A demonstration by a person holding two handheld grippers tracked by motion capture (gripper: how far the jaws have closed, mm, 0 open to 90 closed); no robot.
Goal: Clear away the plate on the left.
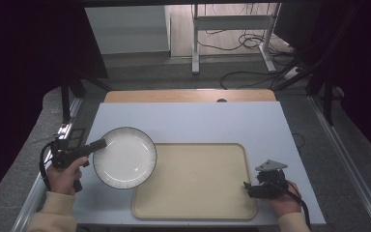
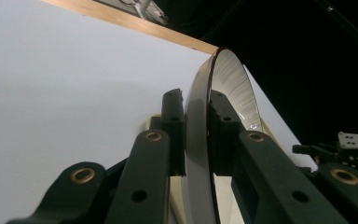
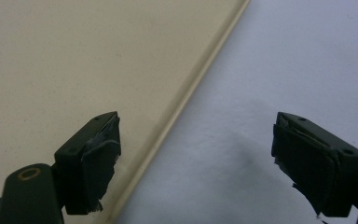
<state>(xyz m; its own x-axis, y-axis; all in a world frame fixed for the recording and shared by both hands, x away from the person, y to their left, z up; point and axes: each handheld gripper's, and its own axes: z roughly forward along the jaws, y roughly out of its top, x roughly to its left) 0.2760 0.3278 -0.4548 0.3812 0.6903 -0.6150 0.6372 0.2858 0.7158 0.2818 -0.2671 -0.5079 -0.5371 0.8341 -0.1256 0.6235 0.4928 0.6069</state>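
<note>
Left hand-held gripper (image 1: 98, 144): I have it at the desk's left edge, jaws clamped on the near-left rim of the white plate (image 1: 124, 157). In the left gripper view, one jaw presses the plate's underside and the other its upper face (image 2: 196, 135).

Plate: white with a dark rim line, on the left part of the desk (image 1: 188, 121); its right side overlaps the left edge of the beige tray (image 1: 198, 181). In the left gripper view the plate (image 2: 228, 79) stands edge-on between my jaws. I cannot tell whether it rests on the desk or is lifted.

Right hand-held gripper (image 1: 248, 187): I hold it by the tray's near-right corner, jaws wide apart and gripping nothing. In the right gripper view (image 3: 196, 163), one jaw hangs over the tray (image 3: 74, 56) and the other over the bare desk (image 3: 307, 56), with the tray's rim running between them.

Tray: beige, nothing inside it, lying along the desk's near edge, right of centre.

Hands: my left hand (image 1: 64, 178) and right hand (image 1: 284, 200) come in from the near edge, both in cream sleeves.
</note>
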